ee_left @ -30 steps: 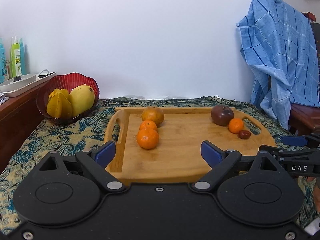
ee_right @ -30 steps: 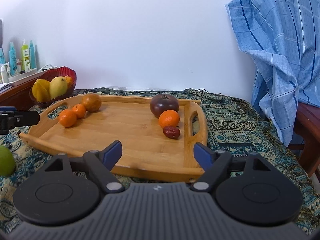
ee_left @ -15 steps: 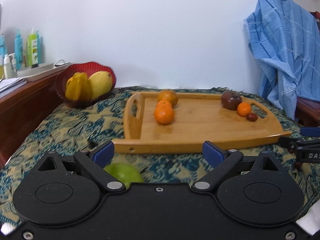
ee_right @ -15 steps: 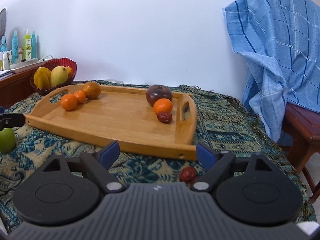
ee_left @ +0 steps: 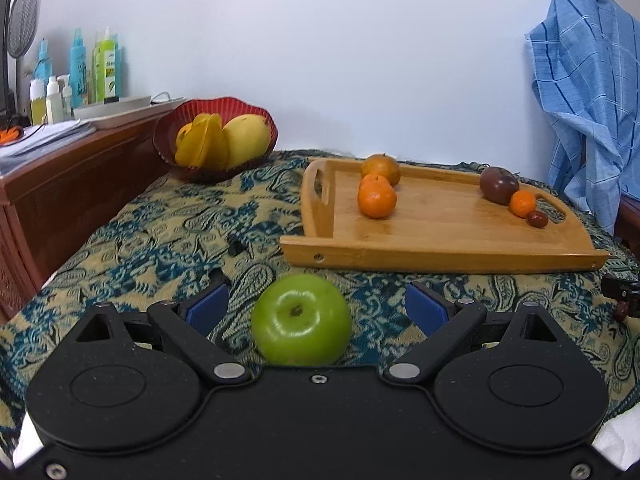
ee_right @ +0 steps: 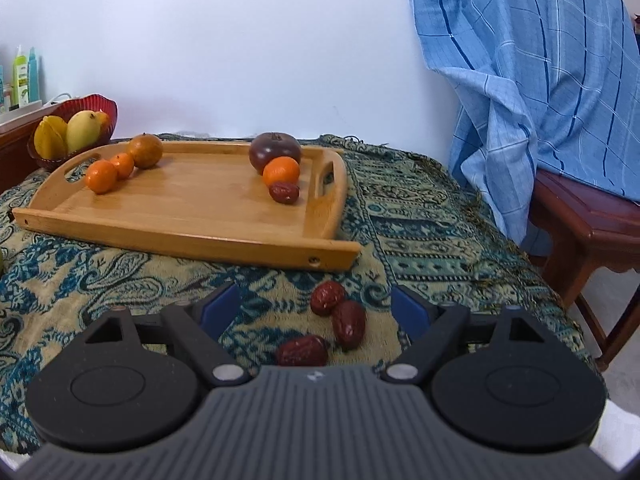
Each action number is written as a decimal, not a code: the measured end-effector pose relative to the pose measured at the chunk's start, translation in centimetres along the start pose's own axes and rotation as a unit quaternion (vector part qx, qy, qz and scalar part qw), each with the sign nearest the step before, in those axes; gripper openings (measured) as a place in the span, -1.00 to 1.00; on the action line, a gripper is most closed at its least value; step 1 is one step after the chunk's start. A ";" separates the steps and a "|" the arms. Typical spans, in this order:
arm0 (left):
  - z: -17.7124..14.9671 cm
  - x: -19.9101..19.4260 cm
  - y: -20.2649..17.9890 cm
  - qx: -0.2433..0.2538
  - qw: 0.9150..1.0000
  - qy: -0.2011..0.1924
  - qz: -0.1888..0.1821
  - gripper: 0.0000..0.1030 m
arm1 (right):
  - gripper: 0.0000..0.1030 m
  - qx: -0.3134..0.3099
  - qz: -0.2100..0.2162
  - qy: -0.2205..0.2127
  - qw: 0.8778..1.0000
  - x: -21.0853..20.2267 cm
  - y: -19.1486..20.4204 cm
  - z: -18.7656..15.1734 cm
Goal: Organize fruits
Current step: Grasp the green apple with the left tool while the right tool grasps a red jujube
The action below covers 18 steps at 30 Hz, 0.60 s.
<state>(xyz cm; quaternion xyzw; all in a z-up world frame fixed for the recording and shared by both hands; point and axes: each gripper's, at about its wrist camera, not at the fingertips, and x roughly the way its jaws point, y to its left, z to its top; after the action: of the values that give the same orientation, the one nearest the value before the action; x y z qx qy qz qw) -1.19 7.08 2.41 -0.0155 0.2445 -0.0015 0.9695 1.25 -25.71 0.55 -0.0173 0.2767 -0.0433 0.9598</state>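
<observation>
Two grippers, both w/ fingers wide, nothing held. Left gripper [ee_left: 316, 306] has the green apple [ee_left: 302, 320] on the cloth [ee_left: 160, 232] btwn its pads, not touching; the apple is hard, smooth, prob a bit slippery, so grab its fat middle. Right gripper [ee_right: 316, 308] is closing a little around three red dates [ee_right: 338, 320], near the tray [ee_right: 180, 236]. Dates look small, light, soft; squeeze gently, one at a time.

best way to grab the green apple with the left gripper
Take the green apple across its widest middle, pads on its two flanks, coming in low from the near side. It sits stem up on the cloth, already centred between the open left gripper.
</observation>
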 end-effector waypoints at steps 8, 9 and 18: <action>-0.5 0.4 -0.1 -0.004 1.000 0.021 -0.006 0.69 | 0.48 0.023 0.001 0.013 1.000 0.3 -0.6 -0.7; -0.5 0.5 -0.2 -0.005 1.000 0.023 -0.007 0.65 | 0.44 0.027 0.001 0.014 1.000 0.3 -0.7 -0.7; -0.7 0.8 -0.7 -0.004 1.000 0.026 0.011 0.41 | 0.05 0.041 0.007 0.019 0.999 0.5 -1.0 -1.1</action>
<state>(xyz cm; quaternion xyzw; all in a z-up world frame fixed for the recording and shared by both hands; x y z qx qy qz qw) -0.80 6.38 1.41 -0.0163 0.2693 0.0100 0.9629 1.02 -26.74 -0.63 0.0245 0.2932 -0.0481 0.9545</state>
